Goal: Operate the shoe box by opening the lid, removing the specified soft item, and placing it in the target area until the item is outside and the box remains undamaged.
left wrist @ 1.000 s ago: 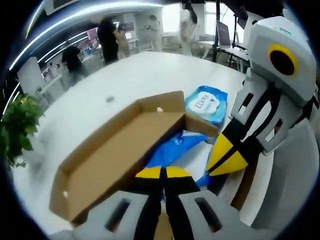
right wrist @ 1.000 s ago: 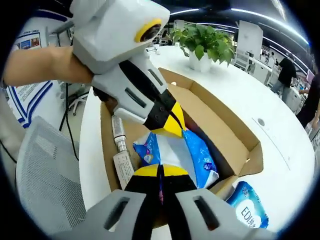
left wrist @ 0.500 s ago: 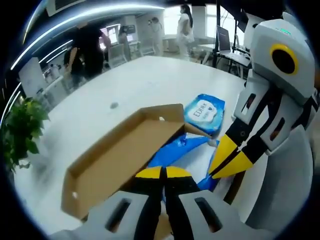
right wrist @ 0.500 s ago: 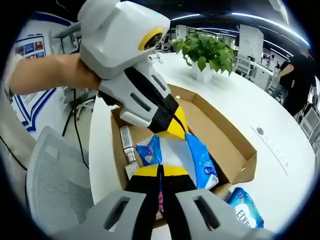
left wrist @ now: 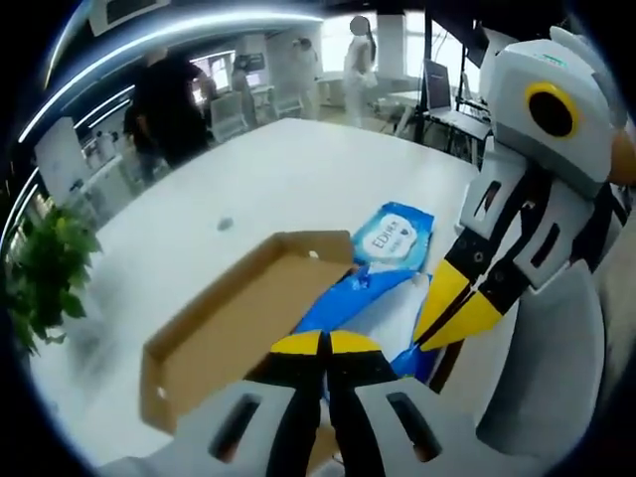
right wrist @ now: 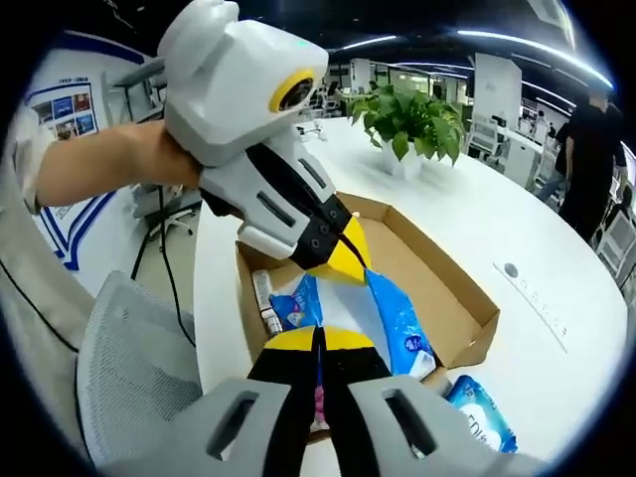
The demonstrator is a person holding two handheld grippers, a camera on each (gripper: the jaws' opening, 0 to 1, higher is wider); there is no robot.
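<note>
Now I see the large white round table under everything, and on it the open brown cardboard shoe box with its lid folded back, ahead of my left fingers. Inside the box lies the soft blue and white plastic pack, just ahead of my right fingers. My left gripper has its yellow tips pressed together over the pack; whether it holds the plastic I cannot tell. My right gripper is also closed tight at the pack, and the hold I cannot confirm. In each view the other gripper comes in with its tips down at the same pack. A second blue wipes packet with white label lies on the table just beyond the box. A green potted plant stands far behind. A small white tube lies in the box, left of my right fingers.
</note>
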